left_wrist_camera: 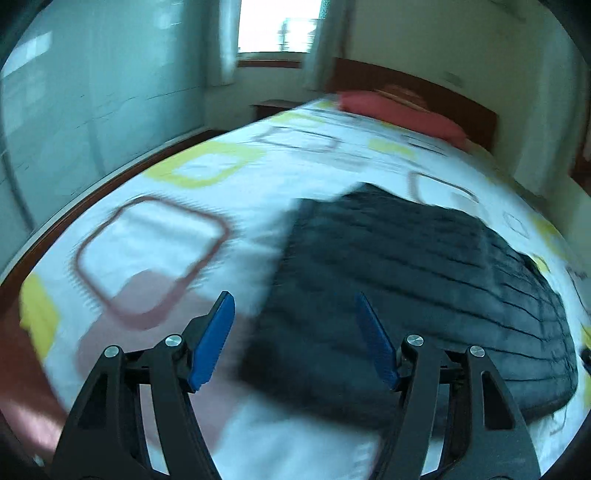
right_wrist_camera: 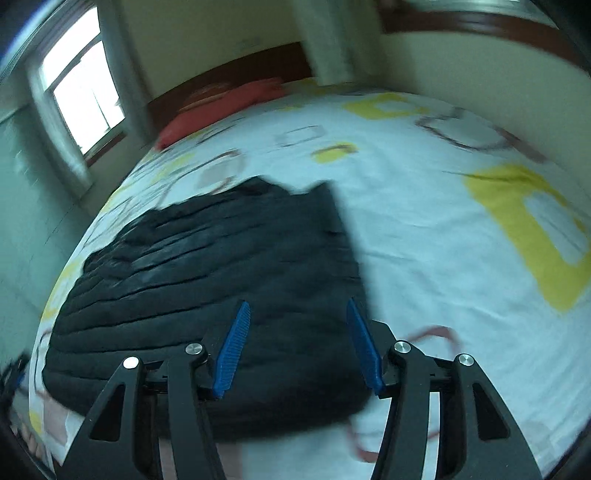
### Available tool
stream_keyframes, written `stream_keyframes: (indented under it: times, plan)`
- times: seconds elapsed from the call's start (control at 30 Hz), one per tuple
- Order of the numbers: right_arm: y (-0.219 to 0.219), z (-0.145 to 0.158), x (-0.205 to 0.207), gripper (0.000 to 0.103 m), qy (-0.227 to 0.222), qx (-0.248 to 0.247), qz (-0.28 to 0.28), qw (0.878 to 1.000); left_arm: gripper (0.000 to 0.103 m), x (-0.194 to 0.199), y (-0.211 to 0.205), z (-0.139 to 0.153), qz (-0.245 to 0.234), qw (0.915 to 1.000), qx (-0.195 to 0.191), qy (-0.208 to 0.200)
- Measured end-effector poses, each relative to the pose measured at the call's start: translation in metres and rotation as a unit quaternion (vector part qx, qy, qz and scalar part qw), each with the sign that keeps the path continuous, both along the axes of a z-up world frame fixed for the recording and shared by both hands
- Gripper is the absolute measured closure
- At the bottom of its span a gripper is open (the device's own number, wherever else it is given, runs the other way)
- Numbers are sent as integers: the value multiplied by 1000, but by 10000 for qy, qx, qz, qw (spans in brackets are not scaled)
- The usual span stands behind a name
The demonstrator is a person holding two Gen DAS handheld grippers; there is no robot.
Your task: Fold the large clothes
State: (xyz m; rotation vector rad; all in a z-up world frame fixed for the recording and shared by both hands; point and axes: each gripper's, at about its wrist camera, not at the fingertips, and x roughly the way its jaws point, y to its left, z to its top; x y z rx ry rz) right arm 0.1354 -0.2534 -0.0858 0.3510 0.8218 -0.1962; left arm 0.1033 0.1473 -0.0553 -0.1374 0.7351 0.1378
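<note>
A black quilted jacket lies folded into a rough rectangle on the bed; it also shows in the right wrist view. My left gripper is open and empty, hovering above the jacket's left near edge. My right gripper is open and empty, hovering above the jacket's right near part. Both views are motion-blurred.
The bed has a white sheet with yellow and brown squares. A red pillow lies by the dark wooden headboard. A window is in the far wall, a pale wall runs along the bed's right side.
</note>
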Motion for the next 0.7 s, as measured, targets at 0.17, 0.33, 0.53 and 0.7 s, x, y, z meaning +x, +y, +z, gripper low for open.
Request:
stream_keyframes:
  times: [0.17, 0.33, 0.53, 0.7]
  plan:
    - [59, -11, 55, 66, 308, -66, 767, 9966, 38, 47, -71, -16, -630, 9966, 469, 257]
    - [103, -6, 93, 66, 263, -353, 1047, 9935, 52, 84, -116, -33, -838, 9923, 831, 375]
    - [125, -46, 118, 66, 672, -740, 1241, 9872, 57, 105, -139, -67, -849, 9849, 1371, 633]
    - [127, -52, 116, 66, 638, -809, 1231, 9870, 62, 98, -143, -78, -871, 9832, 1527, 491]
